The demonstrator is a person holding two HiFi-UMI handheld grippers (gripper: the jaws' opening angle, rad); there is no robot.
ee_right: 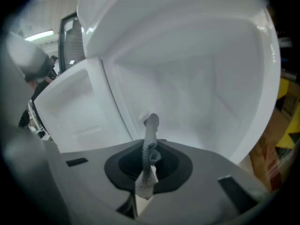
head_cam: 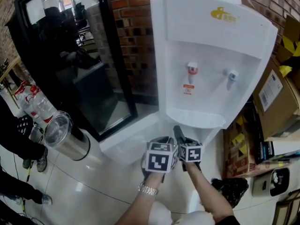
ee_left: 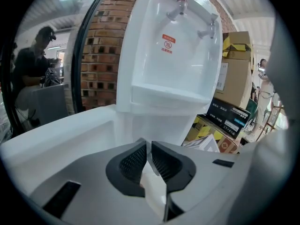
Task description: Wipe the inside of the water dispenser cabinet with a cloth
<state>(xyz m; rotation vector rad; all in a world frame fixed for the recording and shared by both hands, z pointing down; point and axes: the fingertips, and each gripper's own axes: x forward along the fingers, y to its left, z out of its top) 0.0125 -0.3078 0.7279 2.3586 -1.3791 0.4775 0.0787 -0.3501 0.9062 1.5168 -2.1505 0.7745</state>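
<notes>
The white water dispenser (head_cam: 211, 55) stands against a brick wall, its lower cabinet door (head_cam: 126, 139) swung open to the left. Both grippers are held side by side below the drip tray, at the cabinet opening. My right gripper (ee_right: 151, 150) is shut on a grey cloth (ee_right: 151, 125), whose end sticks up between the jaws towards the white cabinet interior (ee_right: 197, 88). In the head view the right gripper (head_cam: 179, 136) reaches slightly farther in than the left gripper (head_cam: 161, 142). My left gripper (ee_left: 149, 148) has its jaws together, pointing at the dispenser front, with no cloth visible in them.
A steel bin (head_cam: 65, 137) and bottles (head_cam: 33, 102) stand on the floor at the left, beside a black glass-fronted cabinet (head_cam: 70, 55). Cardboard boxes (head_cam: 276, 97) and a black bag (head_cam: 229, 189) crowd the right. A person (ee_left: 33, 64) stands far left.
</notes>
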